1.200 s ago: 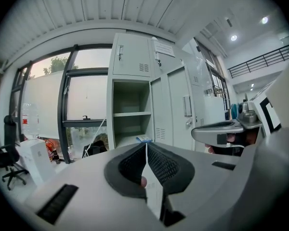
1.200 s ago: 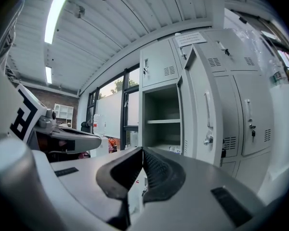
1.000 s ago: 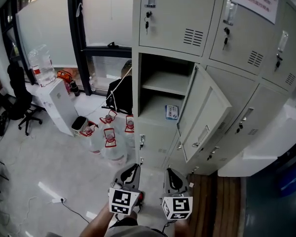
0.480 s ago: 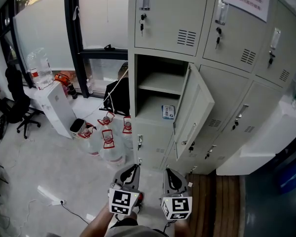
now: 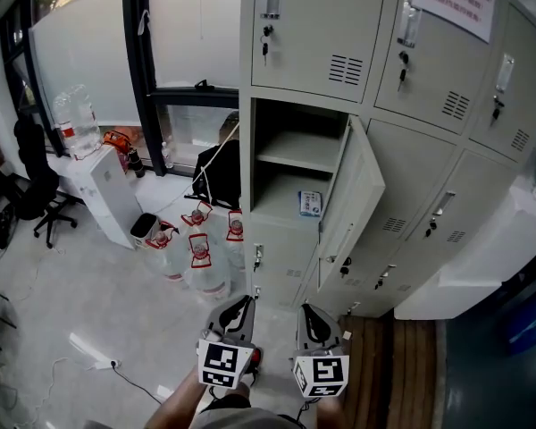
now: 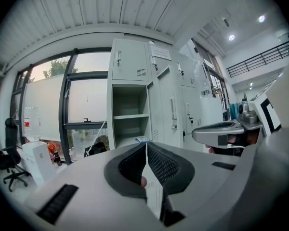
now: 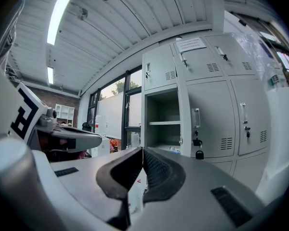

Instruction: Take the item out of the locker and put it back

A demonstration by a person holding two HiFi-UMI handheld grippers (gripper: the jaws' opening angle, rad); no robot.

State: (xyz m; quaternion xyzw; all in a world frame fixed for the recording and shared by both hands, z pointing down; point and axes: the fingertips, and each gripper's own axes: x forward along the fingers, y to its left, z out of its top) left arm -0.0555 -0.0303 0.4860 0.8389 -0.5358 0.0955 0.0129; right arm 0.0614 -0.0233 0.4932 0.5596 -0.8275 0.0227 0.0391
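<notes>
Presently the approach is judged in hand: the locker (image 5: 290,119) is faced at twelve o'clock, its door (image 5: 353,213) swung narrower than a second earlier, the item (image 5: 310,204) left on its lower shelf. Left gripper (image 5: 241,307) and right gripper (image 5: 308,313) are held at six o'clock, fingers closed and empty; opening and reaching are needed.

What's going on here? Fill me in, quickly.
A person faces the open locker, a gripper in each hand. The left gripper and right gripper are both shut and empty, held low, well short of it. Its door hangs open, and a small box lies on the lower shelf, not yet taken.
</notes>
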